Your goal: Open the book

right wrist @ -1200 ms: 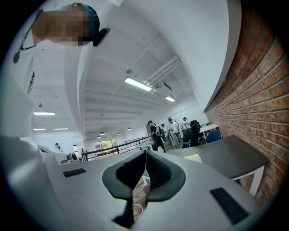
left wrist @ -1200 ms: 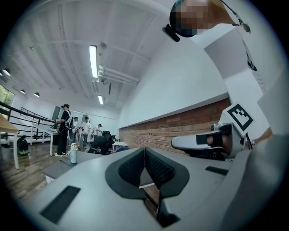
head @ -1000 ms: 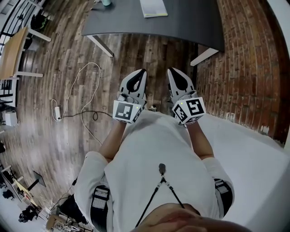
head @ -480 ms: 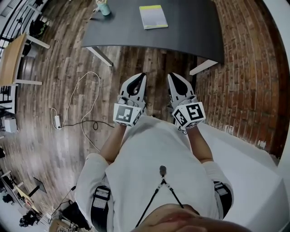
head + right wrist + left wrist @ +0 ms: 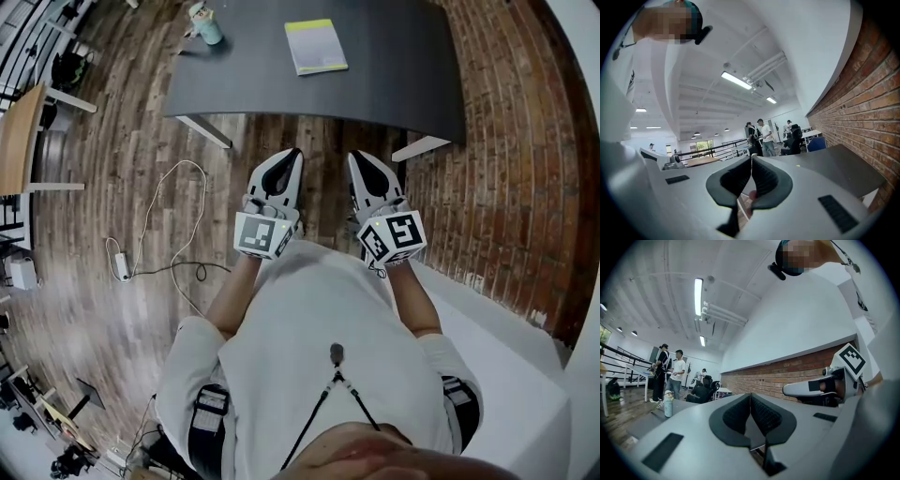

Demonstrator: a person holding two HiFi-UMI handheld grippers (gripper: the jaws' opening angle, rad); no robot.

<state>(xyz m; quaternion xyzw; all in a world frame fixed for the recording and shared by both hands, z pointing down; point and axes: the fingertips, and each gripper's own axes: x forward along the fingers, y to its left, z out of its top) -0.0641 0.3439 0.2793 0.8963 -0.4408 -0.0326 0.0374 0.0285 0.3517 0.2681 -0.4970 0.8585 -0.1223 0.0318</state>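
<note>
A closed book with a grey cover and a yellow-green strip along its far edge lies flat on the dark table at the top of the head view. My left gripper and right gripper are held side by side in front of my chest, pointing level toward the table and still short of its near edge. Both are shut with nothing between the jaws. In the left gripper view the jaws meet in a closed line, and the same shows in the right gripper view.
A teal bottle stands at the table's far left corner, also in the left gripper view. A brick wall runs along the right. A white cable lies on the wood floor at left. Several people stand far beyond the table.
The table and book have slid lower into the head view as I moved toward them. Both grippers kept their pose in front of my chest and stayed shut.
</note>
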